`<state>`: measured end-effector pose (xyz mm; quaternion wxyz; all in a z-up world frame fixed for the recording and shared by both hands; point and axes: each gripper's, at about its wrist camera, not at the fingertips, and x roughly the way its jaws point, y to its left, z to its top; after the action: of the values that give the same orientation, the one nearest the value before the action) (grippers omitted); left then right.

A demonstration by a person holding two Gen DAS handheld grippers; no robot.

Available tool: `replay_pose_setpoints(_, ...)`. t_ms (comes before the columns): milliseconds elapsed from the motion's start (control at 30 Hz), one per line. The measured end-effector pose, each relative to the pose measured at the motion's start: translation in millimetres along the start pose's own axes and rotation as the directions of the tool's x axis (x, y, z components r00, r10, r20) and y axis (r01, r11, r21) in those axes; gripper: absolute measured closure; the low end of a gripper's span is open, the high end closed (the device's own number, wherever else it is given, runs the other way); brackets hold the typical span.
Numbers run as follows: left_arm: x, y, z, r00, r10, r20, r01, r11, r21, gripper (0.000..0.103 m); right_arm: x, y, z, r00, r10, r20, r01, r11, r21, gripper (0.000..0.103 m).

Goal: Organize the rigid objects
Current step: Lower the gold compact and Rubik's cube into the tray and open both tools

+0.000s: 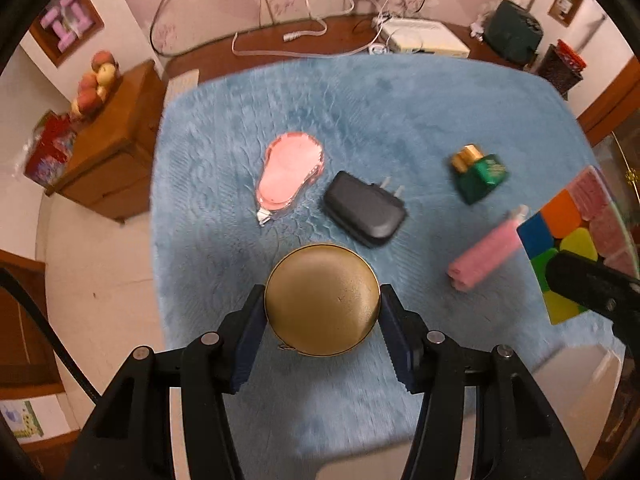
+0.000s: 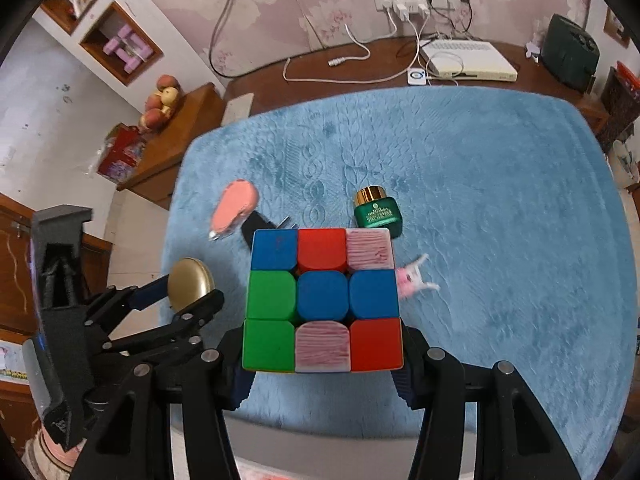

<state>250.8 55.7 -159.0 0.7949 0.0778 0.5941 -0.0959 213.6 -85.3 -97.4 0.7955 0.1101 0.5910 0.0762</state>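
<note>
Left gripper [image 1: 322, 316] clamps gold tin [image 1: 322, 300], right gripper [image 2: 324, 360] clamps puzzle cube [image 2: 323, 300]; four items at frame centre remain loose, unsorted.

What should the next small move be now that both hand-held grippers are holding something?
Probably lower the right hand-held gripper and set the puzzle cube on the bare blue mat to its right. The small items lie to its left and ahead, and the left hand-held gripper holds the gold tin there.
</note>
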Motion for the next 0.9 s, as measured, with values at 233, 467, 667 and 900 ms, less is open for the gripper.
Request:
replay_pose_setpoints(233, -64, -17, -26, 0.997, -0.006, 0.079, 0.004, 0.999, 0.032, 0.044, -55, 5, -36, 0.998, 0.025, 0.055, -0.022, 0.998, -0.056, 0.047)
replay_pose_setpoints(467, -102, -31, -73, 0.995, -0.014, 0.097, 0.01, 0.999, 0.041, 0.044, -102, 8, -89, 0.994, 0.039, 0.103, -0.029, 0.995, -0.095, 0.047)
replay_pose_setpoints(667, -116, -44, -119, 0.995, -0.008, 0.095, 0.002, 0.998, 0.061, 0.044, -118, 10, -146, 0.995, 0.02, 0.094, -0.008, 0.991, -0.13, 0.047)
replay_pose_setpoints(900, -107, -56, -157, 0.998, -0.009, 0.059, 0.004, 0.997, 0.081, 0.044, -108, 6, -206, 0.999, -0.021, 0.049, 0.027, 0.99, -0.135, 0.047)
